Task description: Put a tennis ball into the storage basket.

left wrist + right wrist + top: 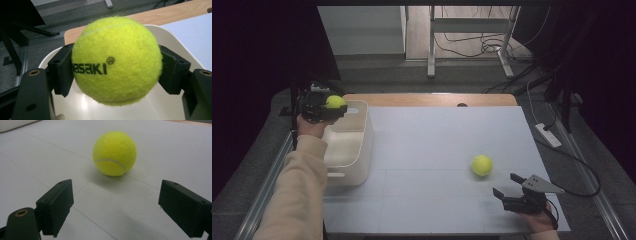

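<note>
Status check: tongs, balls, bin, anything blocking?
Left tongs shut on held ball above bin. Right tongs open, facing second ball. Nothing in between.

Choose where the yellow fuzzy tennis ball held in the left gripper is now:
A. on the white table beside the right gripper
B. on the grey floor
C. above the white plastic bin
C: the left gripper clamps the held tennis ball over the white bin.

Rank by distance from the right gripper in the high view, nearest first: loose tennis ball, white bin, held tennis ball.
From the right gripper, at the table's near right:
1. Loose tennis ball, on the table just up and left of it.
2. White bin, at the table's left edge.
3. Held tennis ball, in the left gripper over the bin's far corner.
</note>
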`<state>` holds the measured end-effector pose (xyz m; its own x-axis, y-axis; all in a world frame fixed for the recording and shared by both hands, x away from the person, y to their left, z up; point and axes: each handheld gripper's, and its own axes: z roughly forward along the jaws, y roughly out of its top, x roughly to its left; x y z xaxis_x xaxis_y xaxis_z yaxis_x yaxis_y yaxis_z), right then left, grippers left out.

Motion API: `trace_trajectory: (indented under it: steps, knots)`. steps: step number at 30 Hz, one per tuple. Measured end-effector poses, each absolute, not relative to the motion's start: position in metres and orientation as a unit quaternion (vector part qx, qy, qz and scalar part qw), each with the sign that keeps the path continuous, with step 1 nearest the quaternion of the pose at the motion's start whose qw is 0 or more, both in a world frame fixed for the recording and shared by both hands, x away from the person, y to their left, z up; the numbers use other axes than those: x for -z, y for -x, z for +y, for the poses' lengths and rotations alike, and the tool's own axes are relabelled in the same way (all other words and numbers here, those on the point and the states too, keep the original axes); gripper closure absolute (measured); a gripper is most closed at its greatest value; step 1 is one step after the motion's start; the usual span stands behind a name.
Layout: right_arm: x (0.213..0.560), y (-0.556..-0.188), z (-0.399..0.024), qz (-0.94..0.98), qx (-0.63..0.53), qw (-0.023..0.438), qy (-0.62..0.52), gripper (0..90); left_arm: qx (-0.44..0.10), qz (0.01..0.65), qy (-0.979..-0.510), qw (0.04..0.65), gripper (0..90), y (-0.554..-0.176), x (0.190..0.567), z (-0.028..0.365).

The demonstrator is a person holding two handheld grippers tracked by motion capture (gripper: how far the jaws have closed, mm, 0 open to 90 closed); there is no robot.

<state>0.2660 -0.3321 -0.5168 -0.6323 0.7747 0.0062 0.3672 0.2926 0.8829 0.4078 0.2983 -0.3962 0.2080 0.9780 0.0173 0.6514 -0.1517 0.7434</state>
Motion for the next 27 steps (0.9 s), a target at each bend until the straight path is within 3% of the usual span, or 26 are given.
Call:
trace_trajectory:
  steps: [9, 11, 15, 27]
  knots:
    - [0.517, -0.266, -0.332, 0.773, -0.468, 0.217, -0.368, 12.6, -0.270, 0.582, -0.702, 0.310, 25.2, -0.406, 0.395, 0.301]
    - [0.517, -0.266, -0.332, 0.773, -0.469, 0.217, -0.368, 12.6, -0.280, 0.590, -0.689, 0.315, 19.6, -0.405, 0.393, 0.302]
    - [0.516, -0.266, -0.333, 0.773, -0.469, 0.217, -0.368, 12.7, -0.283, 0.601, -0.667, 0.337, 10.2, -0.401, 0.387, 0.304]
    - [0.516, -0.265, -0.333, 0.772, -0.468, 0.220, -0.370, 12.6, -0.244, 0.546, -0.674, 0.433, 5.4, -0.380, 0.375, 0.294]
